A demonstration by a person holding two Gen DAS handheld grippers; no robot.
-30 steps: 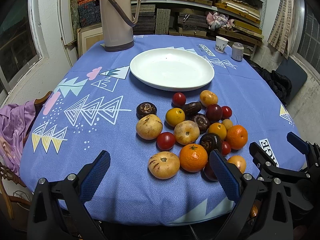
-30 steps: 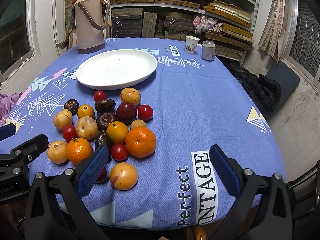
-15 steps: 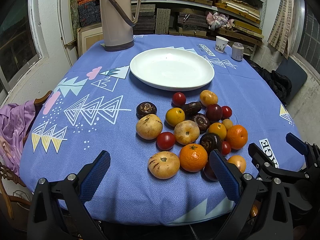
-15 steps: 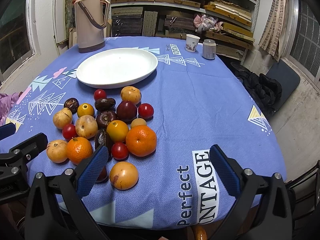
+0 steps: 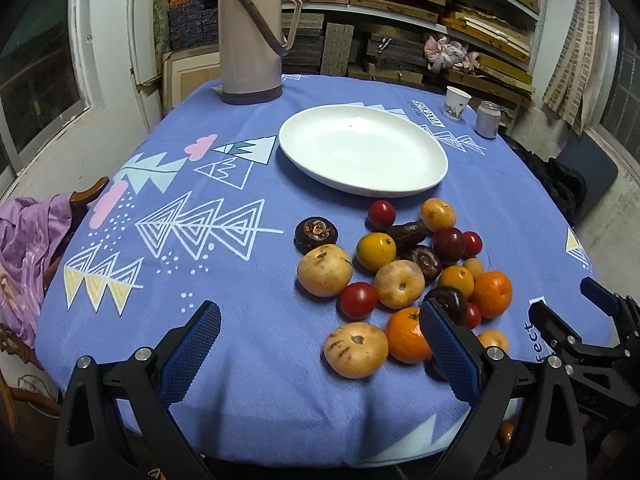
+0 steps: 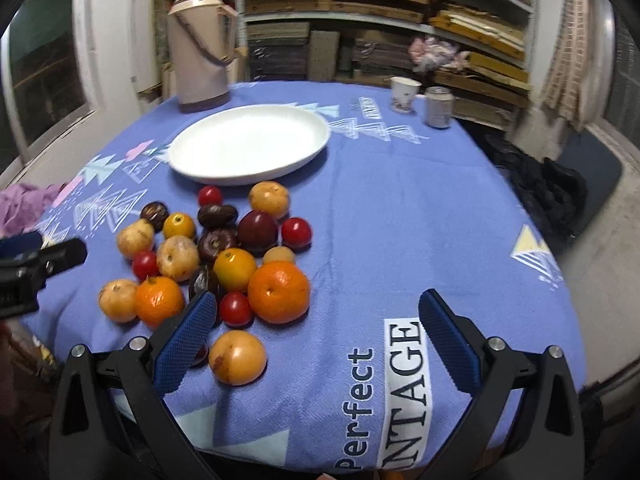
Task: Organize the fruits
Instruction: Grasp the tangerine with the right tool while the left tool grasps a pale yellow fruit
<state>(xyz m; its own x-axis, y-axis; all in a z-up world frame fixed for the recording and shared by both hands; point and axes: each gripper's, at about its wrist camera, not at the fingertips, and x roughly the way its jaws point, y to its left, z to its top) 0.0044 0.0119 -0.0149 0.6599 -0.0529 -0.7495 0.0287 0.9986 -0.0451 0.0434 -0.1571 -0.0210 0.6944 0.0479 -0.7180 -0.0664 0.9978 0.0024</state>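
Observation:
A pile of fruit lies on the blue tablecloth: oranges, tan pears, red tomatoes, dark purple fruits. It also shows in the right wrist view. An empty white plate sits behind the pile, also seen from the right wrist. My left gripper is open and empty at the table's near edge, with a tan pear and an orange between its fingers. My right gripper is open and empty, with a yellow-orange fruit just inside its left finger.
A beige thermos stands at the back left. A paper cup and a small can stand at the back right. Shelves of stacked boards fill the background. A purple cloth hangs on a chair at the left.
Both grippers have moved forward and a little left over the table. The fruit pile now sits further right in the left wrist view. Both stay open.

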